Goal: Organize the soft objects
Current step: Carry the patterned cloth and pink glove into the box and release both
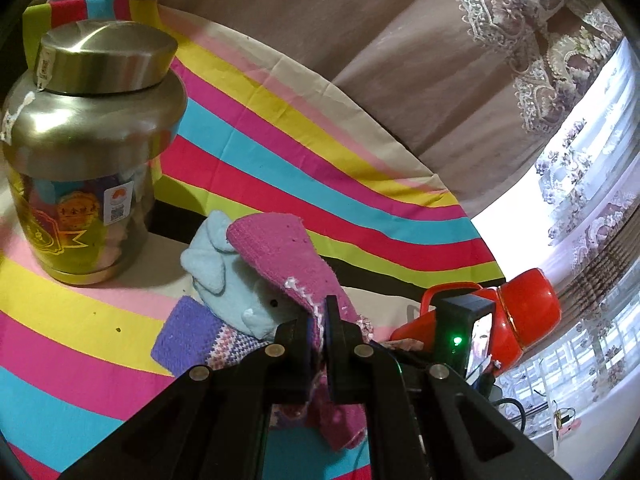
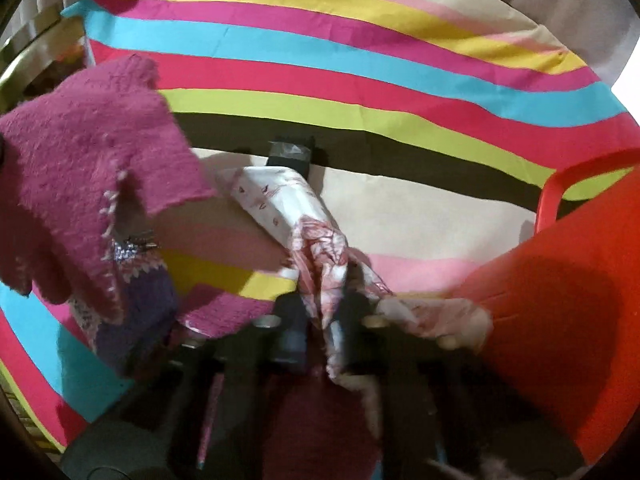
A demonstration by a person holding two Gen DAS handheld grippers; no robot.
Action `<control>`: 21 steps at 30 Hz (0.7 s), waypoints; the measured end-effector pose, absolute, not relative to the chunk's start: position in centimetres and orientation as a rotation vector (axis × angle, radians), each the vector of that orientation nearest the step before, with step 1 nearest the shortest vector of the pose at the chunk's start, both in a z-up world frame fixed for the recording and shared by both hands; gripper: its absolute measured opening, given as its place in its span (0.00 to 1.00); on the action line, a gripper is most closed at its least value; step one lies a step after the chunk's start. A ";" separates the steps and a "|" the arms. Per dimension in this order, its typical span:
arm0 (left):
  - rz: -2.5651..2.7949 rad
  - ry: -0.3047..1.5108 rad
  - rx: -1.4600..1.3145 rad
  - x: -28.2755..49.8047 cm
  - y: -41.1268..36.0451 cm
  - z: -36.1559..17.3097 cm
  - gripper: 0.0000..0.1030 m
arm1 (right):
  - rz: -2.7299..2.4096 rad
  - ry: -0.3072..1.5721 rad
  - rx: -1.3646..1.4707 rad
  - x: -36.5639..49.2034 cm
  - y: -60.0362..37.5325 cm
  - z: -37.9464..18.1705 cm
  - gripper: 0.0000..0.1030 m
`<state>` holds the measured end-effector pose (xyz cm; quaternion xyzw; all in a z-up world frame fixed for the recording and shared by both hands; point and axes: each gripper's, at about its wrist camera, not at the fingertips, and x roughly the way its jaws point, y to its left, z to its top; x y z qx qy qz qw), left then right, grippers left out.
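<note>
My left gripper (image 1: 320,340) is shut on a magenta knitted cloth (image 1: 280,256), which drapes up and over a light blue plush toy (image 1: 224,280). A purple knitted piece (image 1: 192,336) lies under the plush on the striped cloth. In the right wrist view the magenta cloth (image 2: 88,184) hangs at the left above the purple piece (image 2: 136,304). My right gripper (image 2: 324,320) is shut on a white cloth with red print (image 2: 296,216), which stretches away toward a small dark object (image 2: 290,154).
A metal-lidded jar (image 1: 88,152) stands at the left on the striped sheet (image 1: 320,168). A red plastic jug (image 1: 516,312) lies at the right, close to the right gripper (image 2: 560,300). Curtains (image 1: 400,60) hang behind.
</note>
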<state>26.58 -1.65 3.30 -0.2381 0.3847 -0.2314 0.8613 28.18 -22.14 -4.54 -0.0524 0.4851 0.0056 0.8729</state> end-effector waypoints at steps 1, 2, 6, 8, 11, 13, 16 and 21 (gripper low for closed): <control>-0.484 0.803 -0.502 26.4 -1.6 3.4 0.05 | 0.010 1.003 -0.107 28.0 -22.3 -4.3 0.08; -0.483 0.795 -0.505 26.3 -1.5 3.6 0.05 | 0.008 0.984 -0.106 27.8 -22.5 -4.0 0.07; -0.491 0.764 -0.508 25.5 -1.5 4.4 0.05 | 0.033 0.889 -0.089 26.3 -22.4 -1.9 0.06; -0.495 0.747 -0.510 24.8 -1.5 5.0 0.05 | 0.047 0.858 -0.078 25.5 -22.3 -1.0 0.06; -0.498 0.724 -0.517 23.9 -1.3 5.7 0.05 | 0.075 0.829 -0.034 24.1 -22.5 0.2 0.06; -0.501 0.712 -0.522 23.3 -1.1 6.0 0.05 | 0.083 0.812 -0.007 22.7 -22.9 1.1 0.06; -0.509 0.706 -0.528 22.3 -1.0 6.2 0.05 | 0.094 0.794 0.038 20.8 -23.8 2.2 0.06; -0.540 0.724 -0.539 20.1 -1.3 5.9 0.05 | 0.109 0.785 0.074 17.5 -24.6 3.3 0.06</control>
